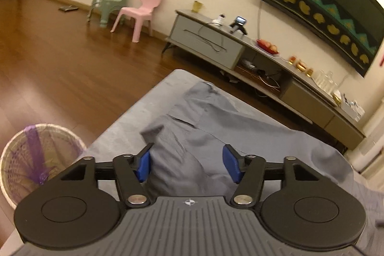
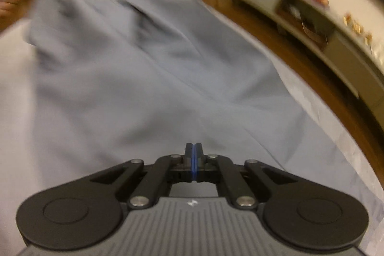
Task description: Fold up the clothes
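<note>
Blue-padded left tongs [image 1: 186, 166] were held apart over grey trousers [image 1: 216, 126] at lower centre, right tongs [image 2: 194, 155] pressed together on fabric; tension should be kept even.

Grey-blue garment [image 1: 216, 121] — rumpled, spread across the surface

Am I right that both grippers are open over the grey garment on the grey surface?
Not quite: only the left gripper is open over the grey garment. The right wrist view shows the right gripper shut, its blue pads pressed together; whether cloth is pinched between them cannot be told.
</note>
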### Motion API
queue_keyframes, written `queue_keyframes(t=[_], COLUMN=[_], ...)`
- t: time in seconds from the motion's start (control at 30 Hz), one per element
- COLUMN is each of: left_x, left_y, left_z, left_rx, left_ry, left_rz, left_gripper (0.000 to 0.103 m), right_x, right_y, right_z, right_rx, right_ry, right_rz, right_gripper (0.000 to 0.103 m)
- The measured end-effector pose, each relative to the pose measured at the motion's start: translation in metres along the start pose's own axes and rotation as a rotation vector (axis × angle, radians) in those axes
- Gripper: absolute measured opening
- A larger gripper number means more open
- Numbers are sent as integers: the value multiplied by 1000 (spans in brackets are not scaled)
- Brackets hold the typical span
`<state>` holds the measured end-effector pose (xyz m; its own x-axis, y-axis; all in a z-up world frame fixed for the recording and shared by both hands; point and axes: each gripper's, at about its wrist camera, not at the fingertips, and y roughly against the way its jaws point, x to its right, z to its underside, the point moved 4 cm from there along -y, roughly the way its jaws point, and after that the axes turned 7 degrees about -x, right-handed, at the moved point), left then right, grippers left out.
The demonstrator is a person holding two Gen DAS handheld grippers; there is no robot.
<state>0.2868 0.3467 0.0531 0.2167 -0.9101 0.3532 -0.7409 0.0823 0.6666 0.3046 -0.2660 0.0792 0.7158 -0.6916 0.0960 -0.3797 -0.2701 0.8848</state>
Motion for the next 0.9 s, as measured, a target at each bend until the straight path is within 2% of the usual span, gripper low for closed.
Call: queue_keyframes(t=[0.07, 0.13, 0.2, 0.23, 0.27, 0.37, 0.4, 0.53, 0.6, 0.63, 0.7, 0.73, 0.83, 0.87, 0.9], left_x=[-2, -4, -5, -6, -7, -10, -3, 49, 62, 60, 44, 34, 21, 24, 30], left_y=[-2, -3, -5, -6, -7, -9, -8, 3, 4, 0, -17, -28, -62, -68, -74], left_z=[1, 2, 4, 4, 5, 6, 4, -18, -27, -30, -35, -35, -23, -21, -19], left_rx=[-15, -29, -44, -51, -59, -81, -80, -56, -21, -14, -50, -92, -248, -270, -279], left_ry=[24, 47, 71, 83, 95, 130, 117, -1, -82, -116, -126, -111, -125, -148, -176], left_rz=[5, 9, 14, 17, 19, 26, 35, 116, 41, -38, -185, -202, -136, -104, -74], left_gripper=[61, 63, 64, 64, 64, 64, 64, 70, 72, 72, 74, 74, 76, 76, 72], right_x=[-31, -25, -20, -17, -14, -6, -3, 9, 14, 17, 24, 27, 30, 28, 26], right_y=[32, 25, 18, 14, 11, 0, -3, -17, -24, -28, -41, -50, -74, -78, -83], right_z=[13, 5, -3, -6, -10, -22, -26, -41, -49, -52, -58, -60, -62, -60, -57], right_rx=[66, 67, 67, 67, 68, 68, 68, 69, 69, 70, 42, 17, -51, -72, -93], right_ry=[43, 30, 18, 11, 5, -14, -20, -45, -57, -64, -65, -57, -35, -17, 0], right_rz=[-36, -19, -2, 7, 16, 42, 50, 85, 102, 111, 114, 108, 65, 46, 27], right_gripper=[0, 1, 21, 46, 67, 72, 74, 92, 93, 93, 93, 93, 92, 83, 73])
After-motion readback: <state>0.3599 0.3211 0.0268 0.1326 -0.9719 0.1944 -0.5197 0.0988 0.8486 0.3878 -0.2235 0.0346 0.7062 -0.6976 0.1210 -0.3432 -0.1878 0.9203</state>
